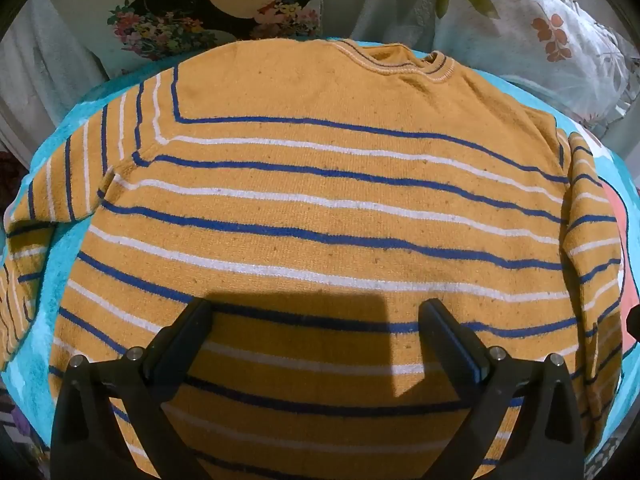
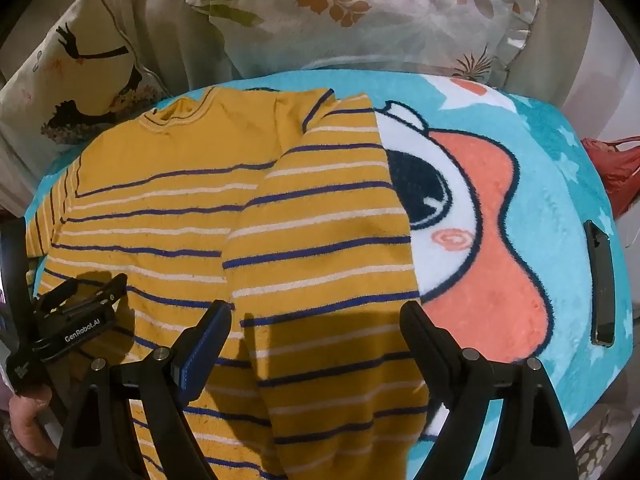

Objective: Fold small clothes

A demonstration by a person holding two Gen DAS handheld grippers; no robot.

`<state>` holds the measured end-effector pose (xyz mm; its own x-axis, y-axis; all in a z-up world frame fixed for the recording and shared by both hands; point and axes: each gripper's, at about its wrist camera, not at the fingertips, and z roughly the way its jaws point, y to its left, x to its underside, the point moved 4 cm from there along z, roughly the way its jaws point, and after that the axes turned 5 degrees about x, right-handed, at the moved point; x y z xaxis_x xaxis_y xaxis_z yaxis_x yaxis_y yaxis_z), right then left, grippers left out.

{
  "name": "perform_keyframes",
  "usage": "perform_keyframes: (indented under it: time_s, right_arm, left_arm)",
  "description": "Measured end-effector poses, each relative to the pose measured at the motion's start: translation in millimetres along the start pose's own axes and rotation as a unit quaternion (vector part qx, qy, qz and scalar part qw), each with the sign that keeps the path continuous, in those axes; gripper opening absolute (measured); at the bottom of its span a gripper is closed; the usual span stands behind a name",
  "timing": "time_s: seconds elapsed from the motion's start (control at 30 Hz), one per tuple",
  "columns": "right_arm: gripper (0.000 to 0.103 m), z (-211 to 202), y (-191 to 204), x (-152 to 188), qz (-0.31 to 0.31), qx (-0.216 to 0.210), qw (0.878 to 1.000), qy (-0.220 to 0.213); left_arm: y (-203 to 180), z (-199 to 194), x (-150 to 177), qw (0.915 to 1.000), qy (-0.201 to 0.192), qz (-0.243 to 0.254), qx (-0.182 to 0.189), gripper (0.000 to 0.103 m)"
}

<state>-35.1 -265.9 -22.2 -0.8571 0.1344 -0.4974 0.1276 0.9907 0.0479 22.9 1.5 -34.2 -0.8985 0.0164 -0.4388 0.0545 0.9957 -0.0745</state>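
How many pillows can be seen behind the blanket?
2: a leaf-print pillow at the top centre-right, and a pillow with a flower-and-dark-figure print at the top left. Others may lie outside the views.

A turquoise fleece blanket (image 2: 560,184) printed with a cartoon face in white, coral and black covers the surface. A dark phone (image 2: 603,288) lies flat on its right edge. Behind the blanket, 2 pillows lean upright: 1 cream with a black bird-and-flowers print (image 2: 76,76), 1 white with orange and green leaves (image 2: 360,12). Red fabric (image 2: 616,168) sits at the far right.
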Motion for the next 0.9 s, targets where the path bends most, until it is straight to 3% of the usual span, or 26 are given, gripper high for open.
perform_keyframes:
  time_s: [0.3, 0.53, 0.63, 0.77, 0.9]
  right_arm:
    - [0.089, -6, -10, -1, 0.003, -0.003, 1.000, -0.005]
    - [0.086, -17, -51, 5, 0.037, 0.012, 0.999, -0.018]
    - [0.086, -19, -75, 13, 0.050, 0.028, 0.998, -0.031]
    - [0.082, -19, -98, 31, 0.052, 0.037, 0.998, -0.025]
    - [0.077, -9, -95, 52, 0.044, 0.022, 0.998, 0.037]
  left_arm:
    - [3, -12, 1, 1.0000, 0.007, -0.001, 0.003, 0.103]
    - [8, -55, 3, 0.9994, -0.023, -0.014, 0.021, 0.103]
    - [12, -73, 4, 0.9988, -0.030, -0.020, 0.033, 0.092]
    - [17, -89, 12, 0.9985, -0.036, -0.027, 0.031, 0.091]
    - [22, -104, 24, 0.9981, -0.037, -0.041, 0.027, 0.091]
